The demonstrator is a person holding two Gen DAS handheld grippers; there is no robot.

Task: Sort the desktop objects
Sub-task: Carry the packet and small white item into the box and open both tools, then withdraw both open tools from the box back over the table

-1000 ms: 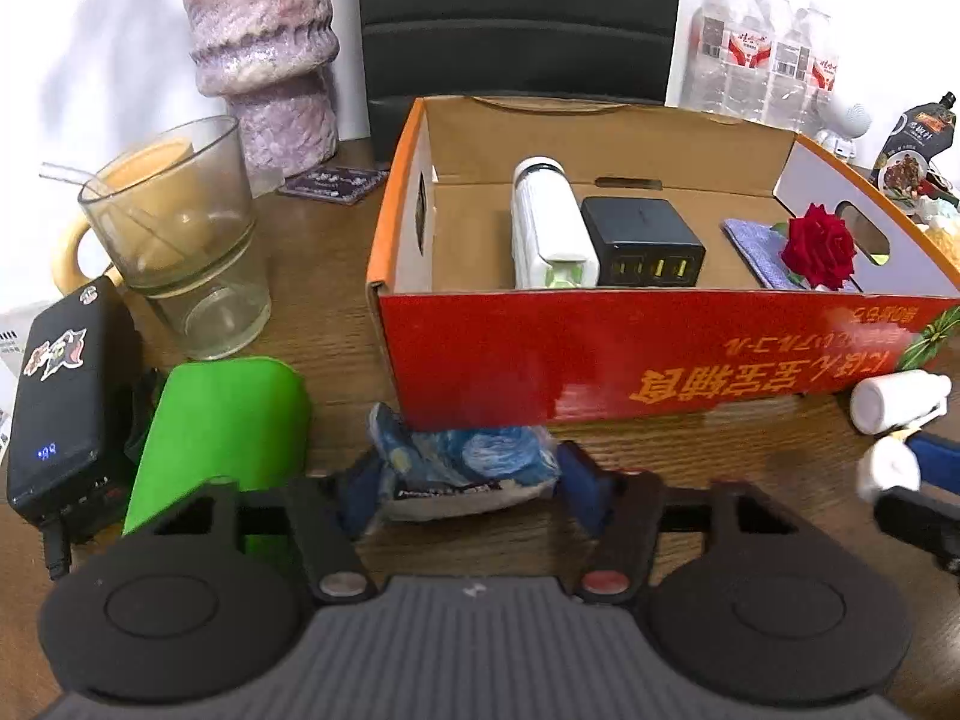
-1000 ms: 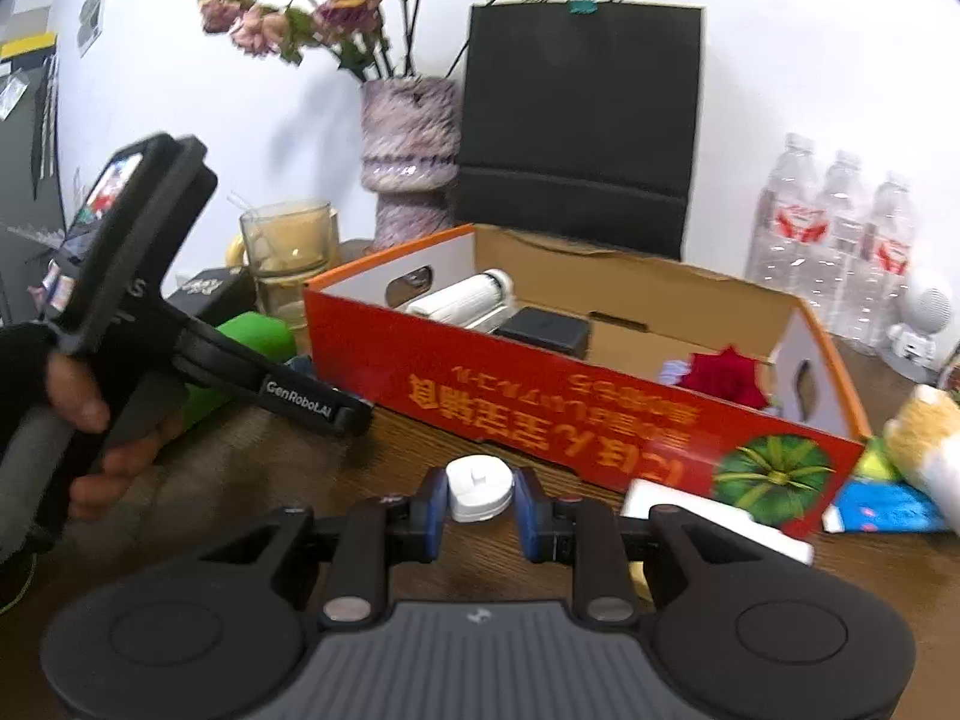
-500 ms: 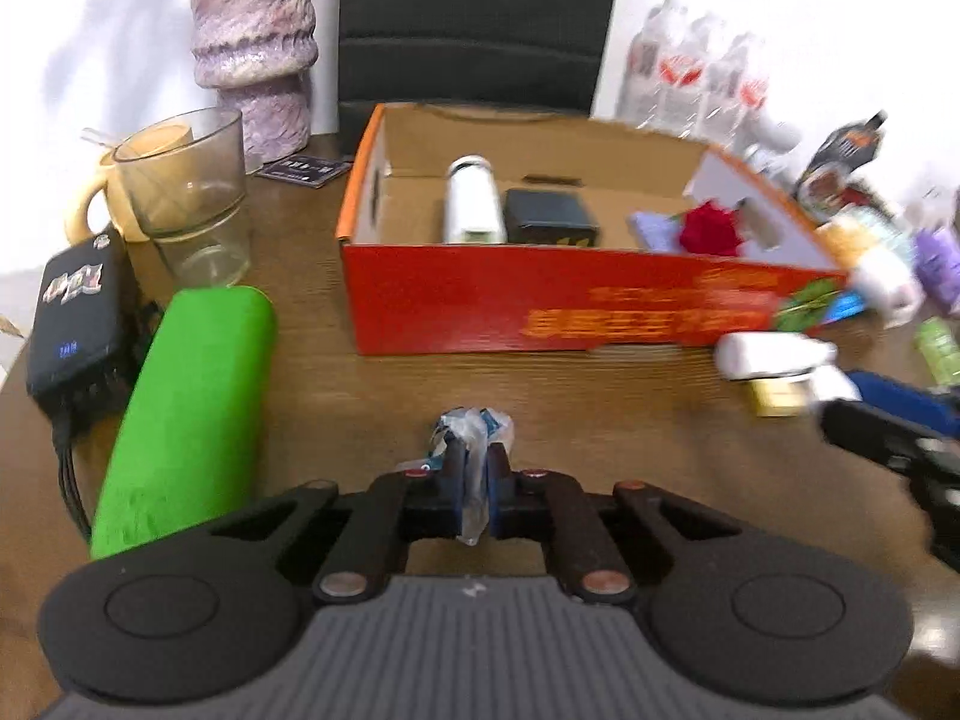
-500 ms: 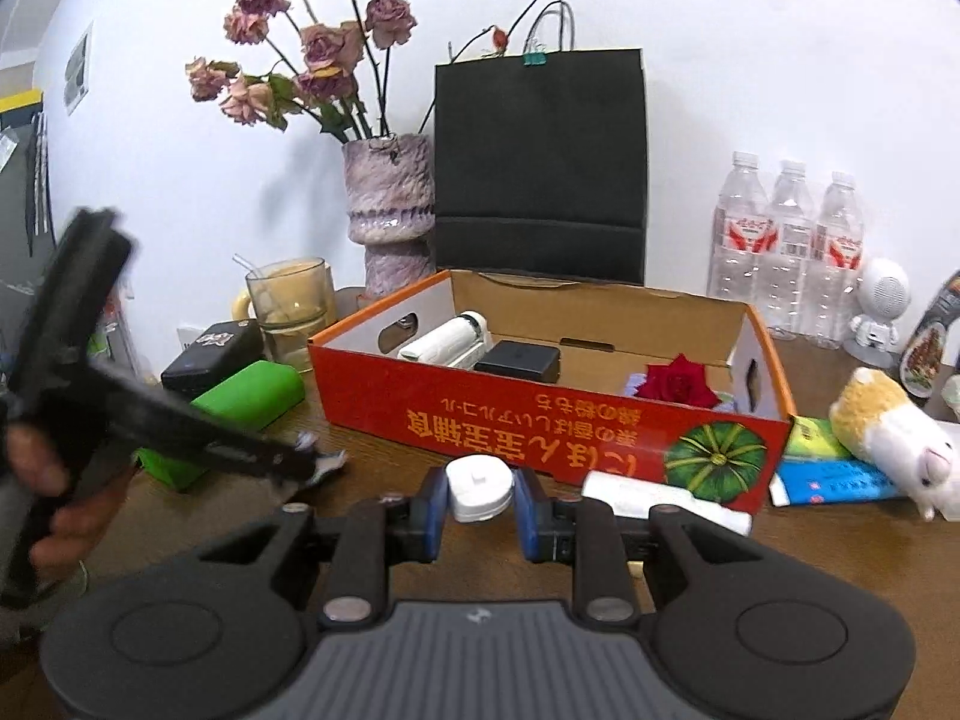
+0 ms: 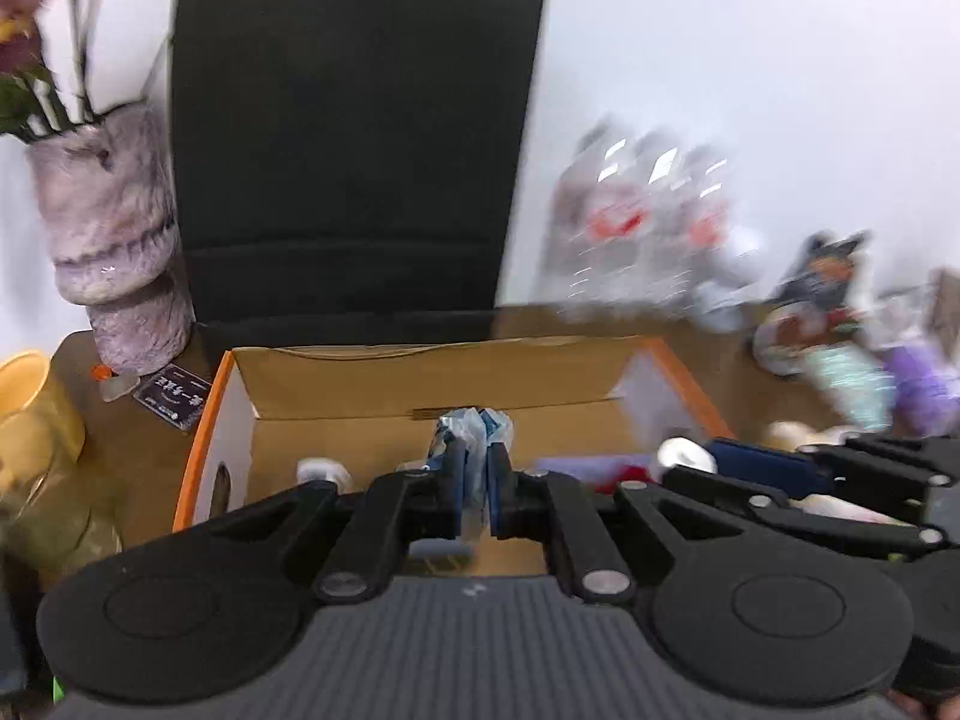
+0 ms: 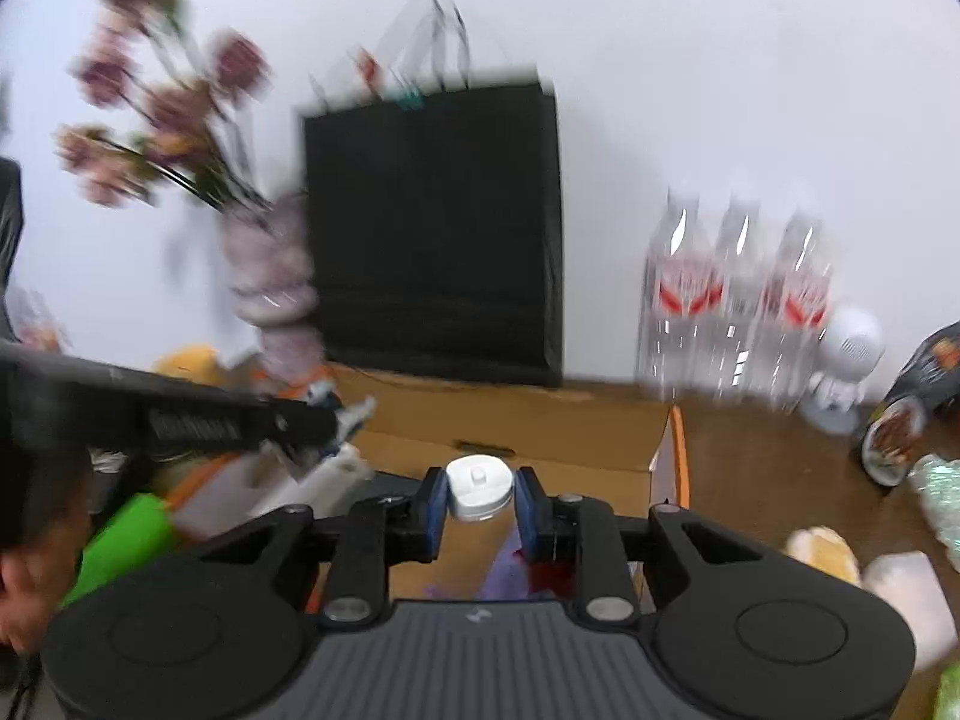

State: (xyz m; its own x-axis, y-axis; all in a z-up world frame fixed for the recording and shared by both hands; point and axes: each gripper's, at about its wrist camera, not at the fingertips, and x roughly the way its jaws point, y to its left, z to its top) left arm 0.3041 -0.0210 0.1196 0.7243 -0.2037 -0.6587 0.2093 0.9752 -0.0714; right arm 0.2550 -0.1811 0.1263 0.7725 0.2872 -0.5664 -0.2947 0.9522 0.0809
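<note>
Left gripper (image 5: 474,483), fingers pressed together on a crumpled blue-and-white packet (image 5: 471,429), held above the open cardboard box (image 5: 420,378). Right gripper (image 6: 478,501), fingers clamped on a white capped bottle (image 6: 479,486), likewise over the box. Motion blur softens both views; the packet's printing is illegible. The gripper bodies hide most of the box floor. The left wrist view shows only the top of a white cylinder (image 5: 321,471) and a scrap of red at the box's right end. The right wrist view alone shows purple cloth (image 6: 507,567) below its fingers, a green roll (image 6: 123,540) outside the box, and the person's left hand (image 6: 30,588). Behind stand a black bag (image 5: 354,150), vase (image 5: 114,252) and water bottles (image 6: 735,300).
</note>
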